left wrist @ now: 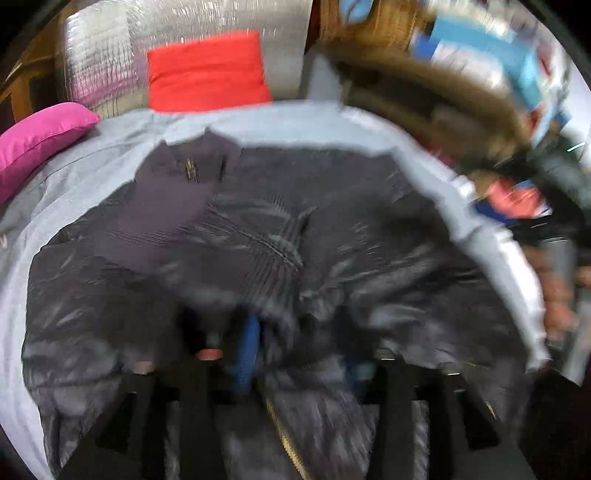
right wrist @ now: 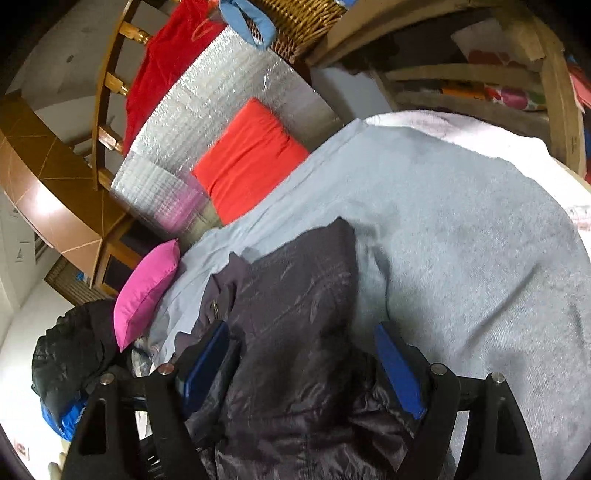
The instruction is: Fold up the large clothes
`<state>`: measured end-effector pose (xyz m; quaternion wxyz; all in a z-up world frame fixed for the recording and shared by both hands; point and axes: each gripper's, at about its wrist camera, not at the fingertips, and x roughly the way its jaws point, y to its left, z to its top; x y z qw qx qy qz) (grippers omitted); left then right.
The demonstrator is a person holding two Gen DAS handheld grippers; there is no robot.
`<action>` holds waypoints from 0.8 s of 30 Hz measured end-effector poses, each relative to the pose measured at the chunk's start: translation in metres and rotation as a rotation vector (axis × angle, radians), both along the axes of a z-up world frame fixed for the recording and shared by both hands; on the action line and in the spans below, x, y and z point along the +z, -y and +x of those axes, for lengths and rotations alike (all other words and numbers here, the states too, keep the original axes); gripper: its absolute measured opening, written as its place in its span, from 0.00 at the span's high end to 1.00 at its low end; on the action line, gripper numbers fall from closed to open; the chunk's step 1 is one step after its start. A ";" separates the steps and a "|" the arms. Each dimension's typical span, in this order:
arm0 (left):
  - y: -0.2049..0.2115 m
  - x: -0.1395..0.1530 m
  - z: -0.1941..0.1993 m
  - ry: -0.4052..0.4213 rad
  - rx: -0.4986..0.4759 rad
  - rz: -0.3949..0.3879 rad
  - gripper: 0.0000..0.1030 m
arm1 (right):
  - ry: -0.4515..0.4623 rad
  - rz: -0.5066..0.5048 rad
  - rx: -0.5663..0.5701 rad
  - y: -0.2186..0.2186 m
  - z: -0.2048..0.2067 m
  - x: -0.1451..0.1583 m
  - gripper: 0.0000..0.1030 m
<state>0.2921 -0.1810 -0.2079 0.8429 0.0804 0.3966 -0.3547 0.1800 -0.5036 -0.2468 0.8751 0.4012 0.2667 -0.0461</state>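
Jacket, dark, puffy and slick-looking, lies on the grey sheet beside a pink cushion; right gripper straddles it, jaws wide and not pinching, left gripper blurred, apparently parted; likely light, slippery, best taken at hem or seam.

1. A lived-in home bedroom: a bed under a pale blue-grey cover.
2. A pink cushion and an orange-red pillow lie at its far edge.
3. Beyond it stand a wicker basket and cluttered wooden shelves.
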 end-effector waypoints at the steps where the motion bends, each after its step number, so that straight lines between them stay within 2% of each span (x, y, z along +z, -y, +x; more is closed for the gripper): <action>1: -0.016 0.011 -0.008 0.037 0.007 -0.058 0.26 | 0.002 -0.006 0.005 -0.002 0.000 0.001 0.19; 3: -0.055 0.033 -0.010 0.101 0.071 -0.170 0.17 | 0.010 -0.023 0.040 -0.010 0.002 0.005 0.19; 6: -0.100 0.047 0.011 0.067 0.153 -0.317 0.17 | -0.004 -0.076 0.139 -0.038 0.013 0.011 0.19; 8: -0.135 0.039 0.025 0.049 0.290 -0.353 0.16 | -0.010 -0.152 0.213 -0.067 0.021 0.016 0.19; 9: -0.145 0.033 0.033 0.030 0.347 -0.342 0.16 | -0.009 -0.199 0.264 -0.084 0.026 0.020 0.19; 11: -0.171 0.010 0.059 -0.067 0.515 -0.306 0.17 | -0.018 -0.267 0.350 -0.114 0.035 0.024 0.19; 13: -0.187 -0.007 0.078 -0.145 0.610 -0.300 0.18 | -0.018 -0.325 0.411 -0.143 0.044 0.026 0.19; 14: -0.194 -0.015 0.087 -0.171 0.669 -0.260 0.18 | -0.020 -0.357 0.427 -0.155 0.049 0.027 0.19; 16: -0.194 -0.022 0.097 -0.162 0.734 -0.187 0.18 | -0.036 -0.438 0.472 -0.184 0.059 0.028 0.19; 20: -0.188 -0.038 0.104 -0.212 0.698 -0.091 0.18 | -0.122 -0.668 0.534 -0.240 0.086 0.015 0.18; 22: -0.182 -0.045 0.110 -0.246 0.682 -0.092 0.18 | -0.206 -0.808 0.477 -0.255 0.104 0.001 0.19; 24: -0.185 -0.051 0.114 -0.286 0.682 -0.107 0.18 | -0.208 -0.834 0.411 -0.250 0.113 -0.001 0.19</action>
